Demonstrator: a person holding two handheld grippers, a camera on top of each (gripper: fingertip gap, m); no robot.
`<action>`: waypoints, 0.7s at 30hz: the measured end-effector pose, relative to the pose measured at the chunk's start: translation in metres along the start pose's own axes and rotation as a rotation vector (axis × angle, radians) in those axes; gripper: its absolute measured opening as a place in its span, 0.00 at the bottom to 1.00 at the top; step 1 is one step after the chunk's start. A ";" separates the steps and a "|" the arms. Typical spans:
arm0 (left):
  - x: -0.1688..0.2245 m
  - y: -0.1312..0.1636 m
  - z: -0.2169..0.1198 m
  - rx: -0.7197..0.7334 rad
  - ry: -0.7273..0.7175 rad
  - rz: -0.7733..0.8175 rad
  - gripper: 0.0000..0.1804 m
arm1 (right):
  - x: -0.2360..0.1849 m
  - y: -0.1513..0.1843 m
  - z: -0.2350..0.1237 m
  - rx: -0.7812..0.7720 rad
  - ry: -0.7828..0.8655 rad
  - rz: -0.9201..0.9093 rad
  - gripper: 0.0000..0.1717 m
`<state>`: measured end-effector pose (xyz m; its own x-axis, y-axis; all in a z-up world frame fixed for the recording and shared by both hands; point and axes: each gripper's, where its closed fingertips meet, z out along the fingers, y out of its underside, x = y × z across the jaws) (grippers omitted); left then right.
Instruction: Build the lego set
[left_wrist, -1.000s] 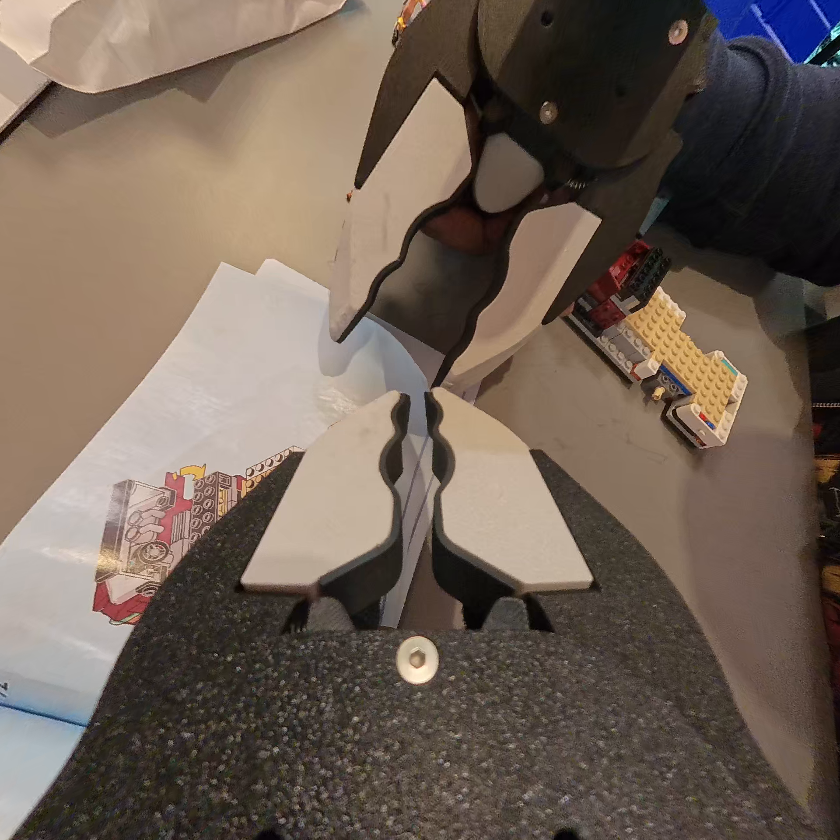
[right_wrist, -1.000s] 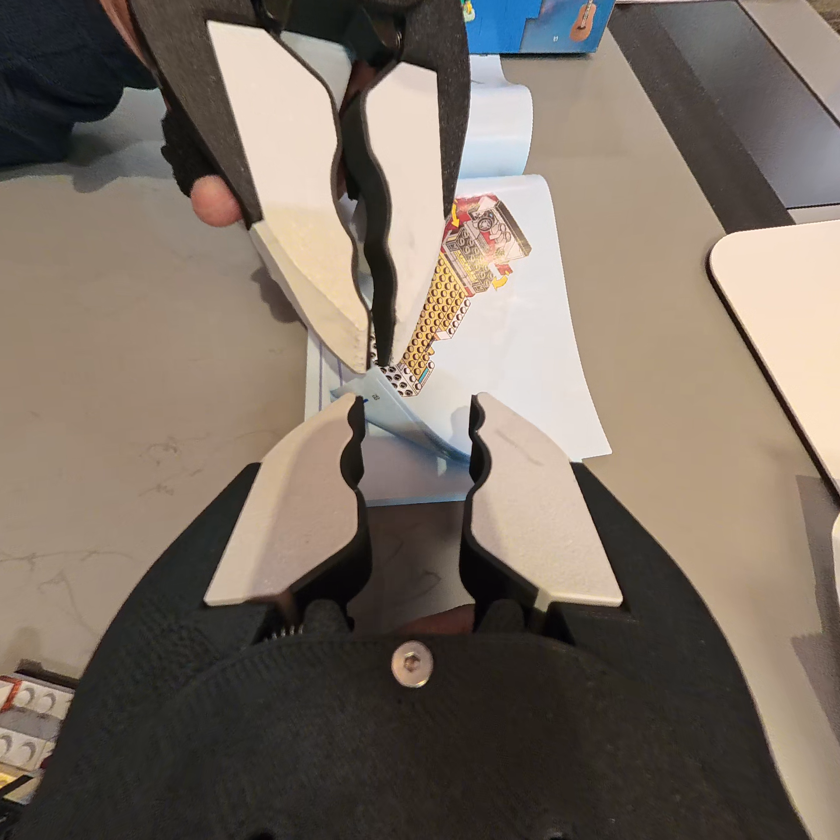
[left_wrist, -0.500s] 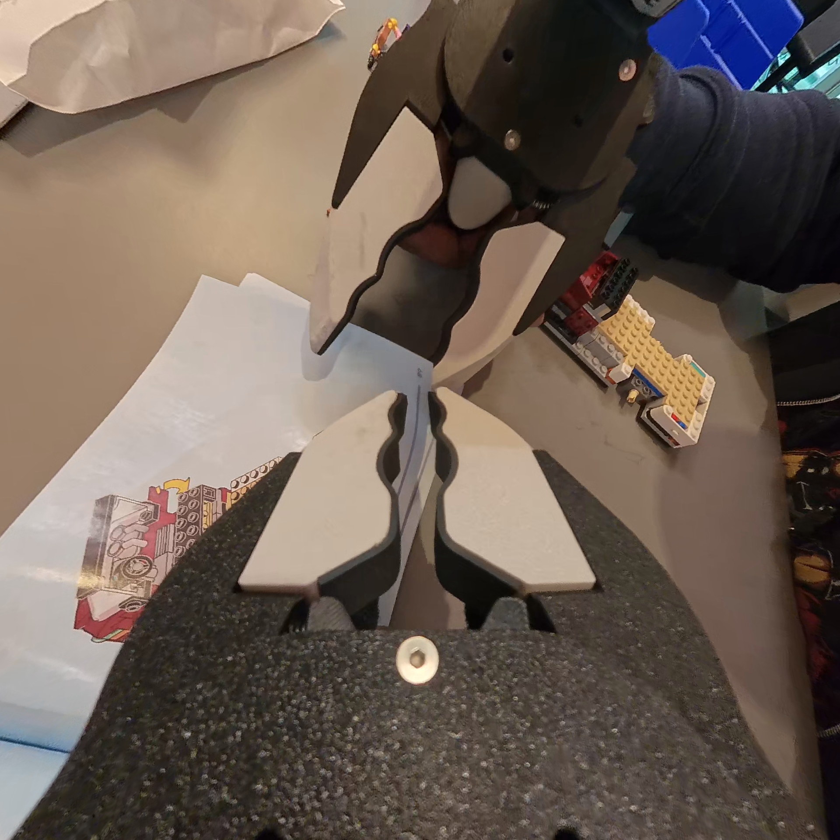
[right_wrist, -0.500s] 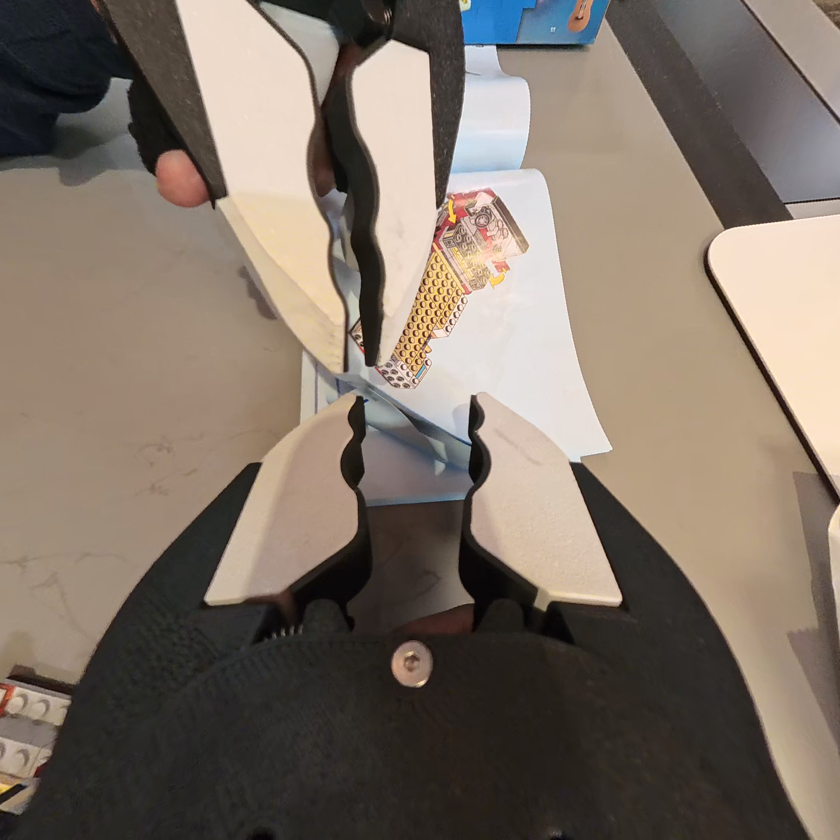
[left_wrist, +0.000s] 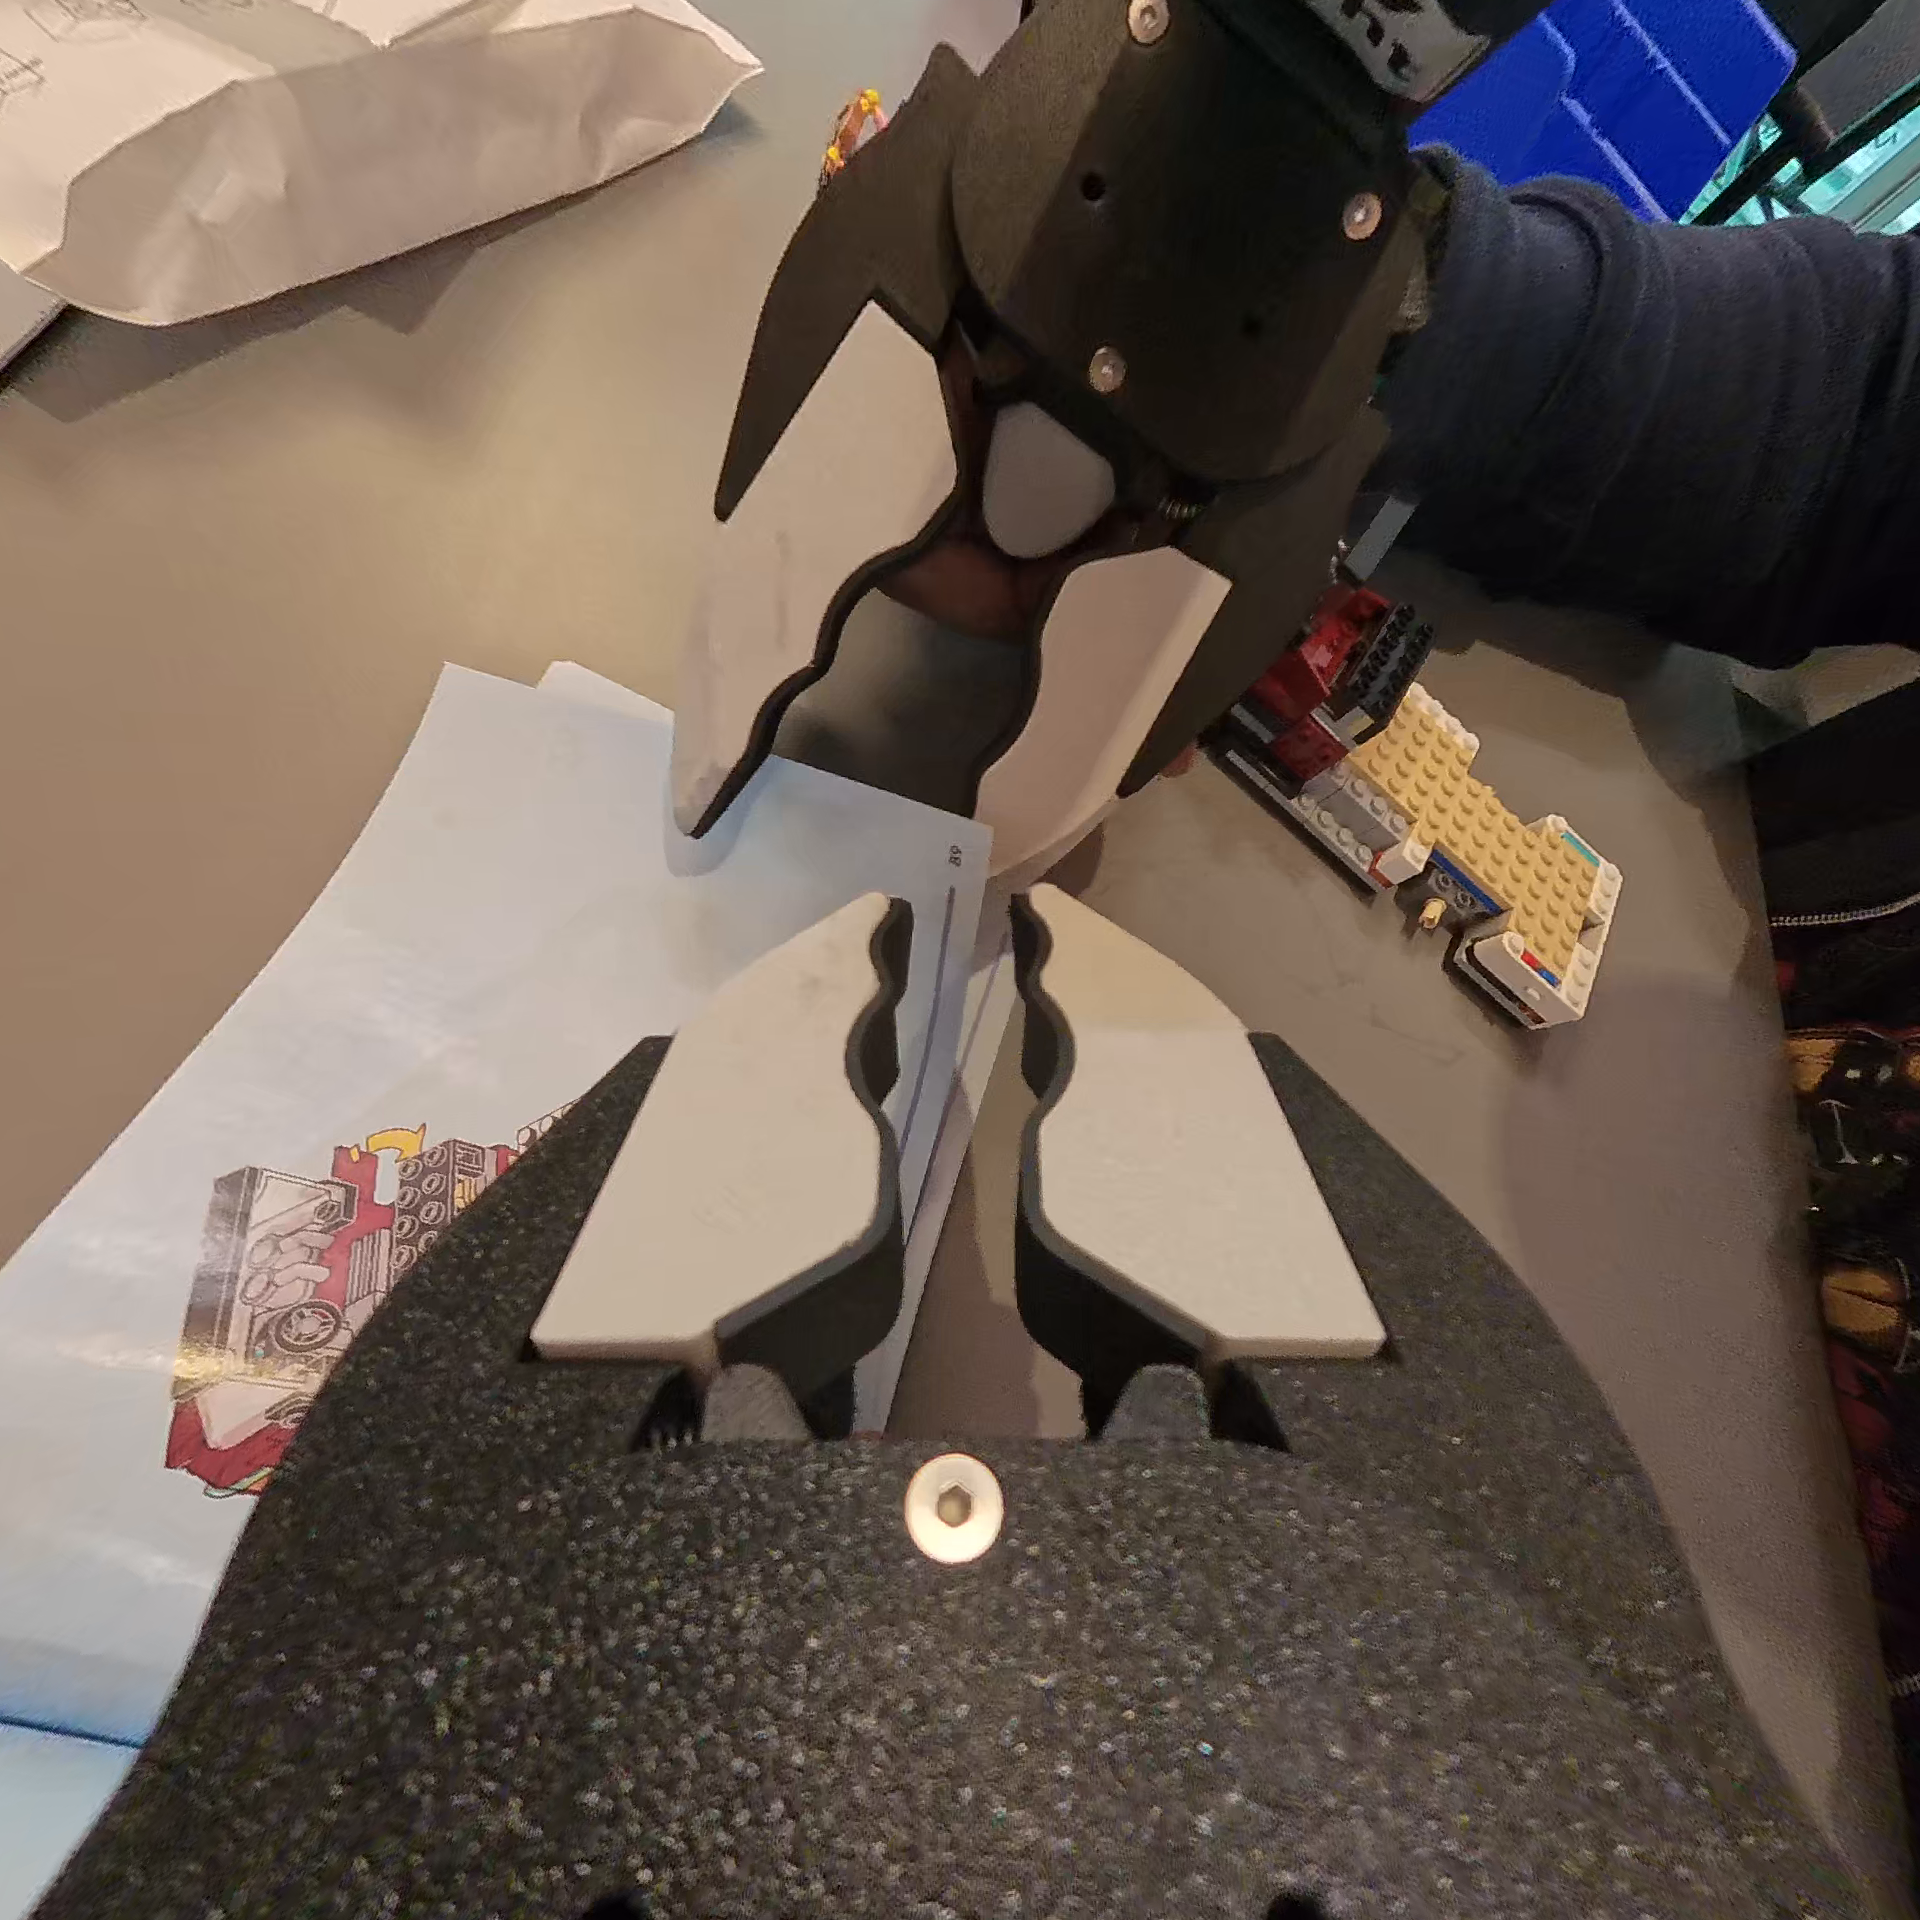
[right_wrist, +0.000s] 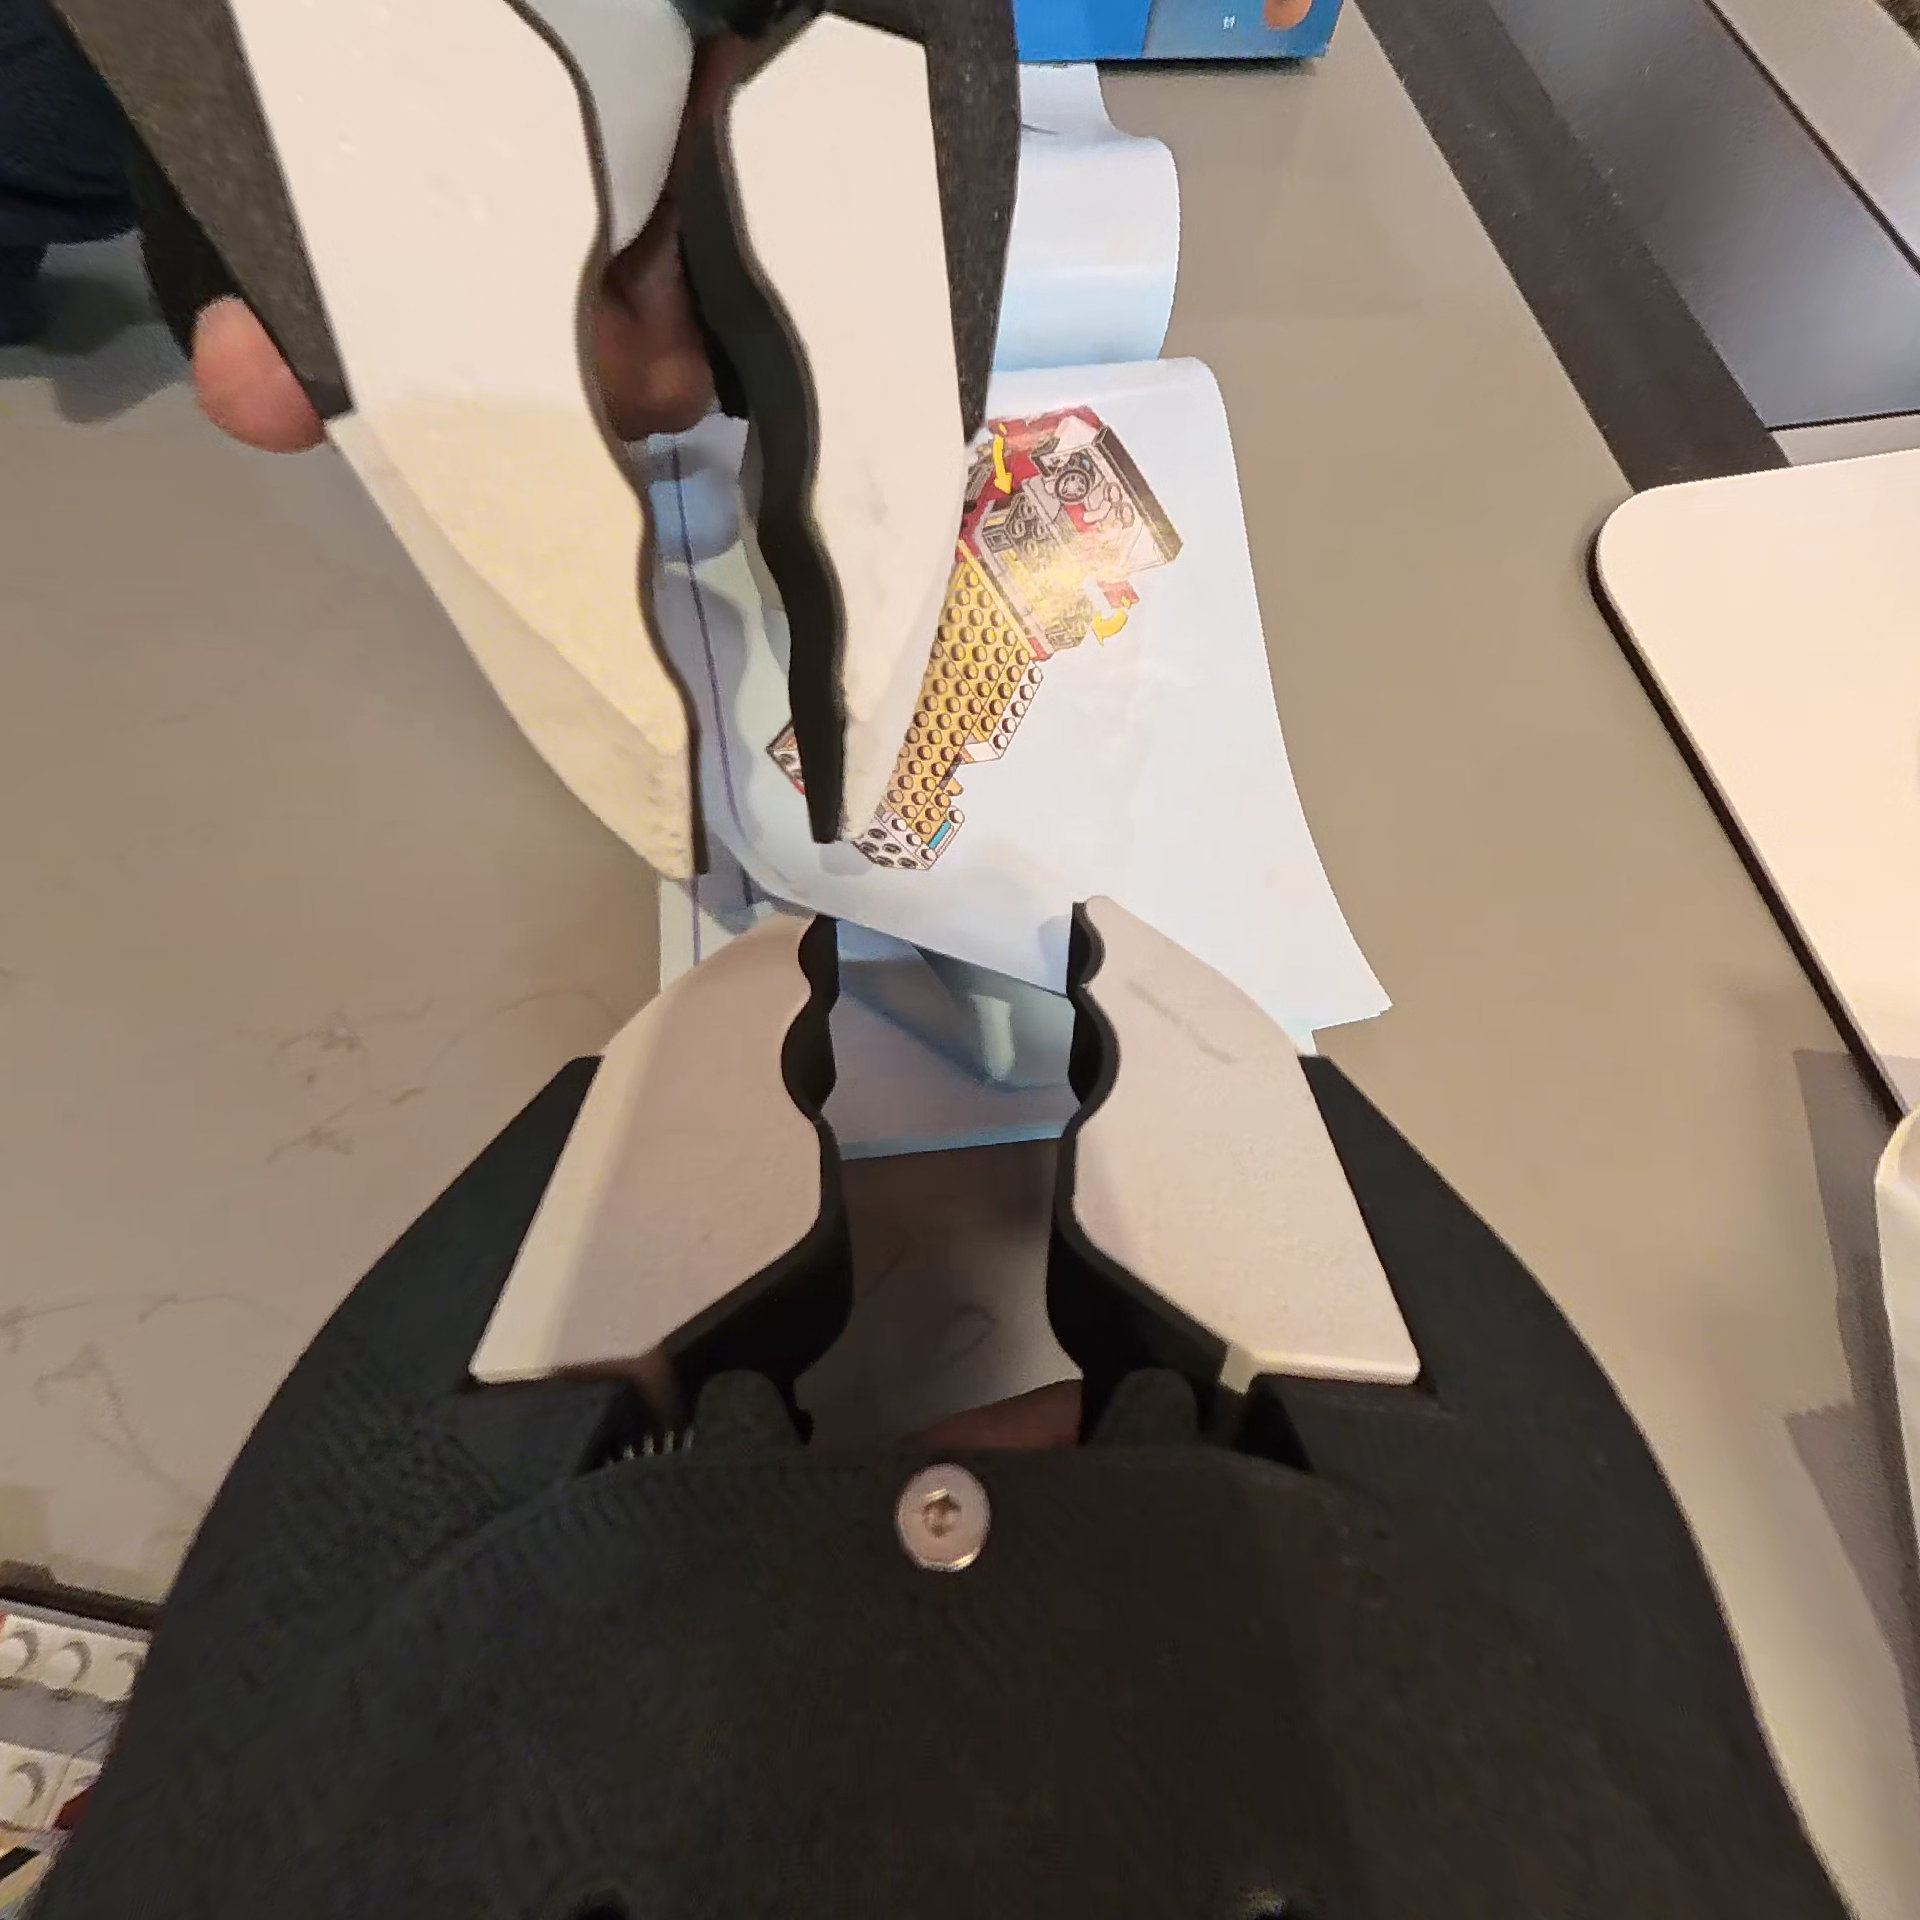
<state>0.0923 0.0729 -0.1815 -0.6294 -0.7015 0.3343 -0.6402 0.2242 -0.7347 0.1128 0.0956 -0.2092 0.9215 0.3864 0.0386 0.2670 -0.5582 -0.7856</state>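
- The left gripper (left_wrist: 961, 909) hung over the near corner of a booklet (left_wrist: 436, 935) on a grey table (left_wrist: 260, 468).
- Its two fingers were a little apart, with a clear gap between them. A lifted page edge (left_wrist: 951, 997) ran up through that gap, and the pads did not press on it. The gripper was let go, gripping nothing.
- The right gripper (right_wrist: 951, 925) pointed at the same booklet (right_wrist: 1143, 790) from the other side.
- Its fingers stood wide apart, with only the curled page (right_wrist: 935, 966) and the table showing between them. It held nothing.
- The two grippers faced each other, tips close together over the booklet's corner.
- The top page curved up off the table. It showed a drawing (right_wrist: 1039, 582) of a red and tan brick truck.
- A half-built brick model (left_wrist: 1455, 831), tan on top with red and black parts, sat on the table just beside the right gripper.
- A dark blue sleeve (left_wrist: 1662, 416) reached in behind the right gripper.
- A crumpled white paper bag (left_wrist: 312, 135) lay at the far end of the table, well apart from the booklet.
- A blue box (right_wrist: 1174, 26) stood past the booklet.
- A white board (right_wrist: 1766, 675) with round corners lay off to the side.
- Blue bins (left_wrist: 1621, 94) stood behind the sleeve.
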 end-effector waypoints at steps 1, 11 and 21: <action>0.000 -0.001 0.000 0.003 0.001 0.002 0.11 | 0.000 0.000 0.000 0.000 0.001 0.001 0.25; 0.000 -0.002 0.000 0.009 -0.006 0.000 0.10 | 0.001 0.000 0.001 -0.004 0.005 0.002 0.25; -0.002 -0.004 0.003 0.009 -0.042 0.029 0.06 | 0.001 0.001 0.001 -0.006 0.008 0.003 0.24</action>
<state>0.0972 0.0716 -0.1811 -0.6281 -0.7229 0.2878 -0.6178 0.2385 -0.7493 0.1139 0.0962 -0.2104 0.9246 0.3788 0.0410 0.2657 -0.5637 -0.7821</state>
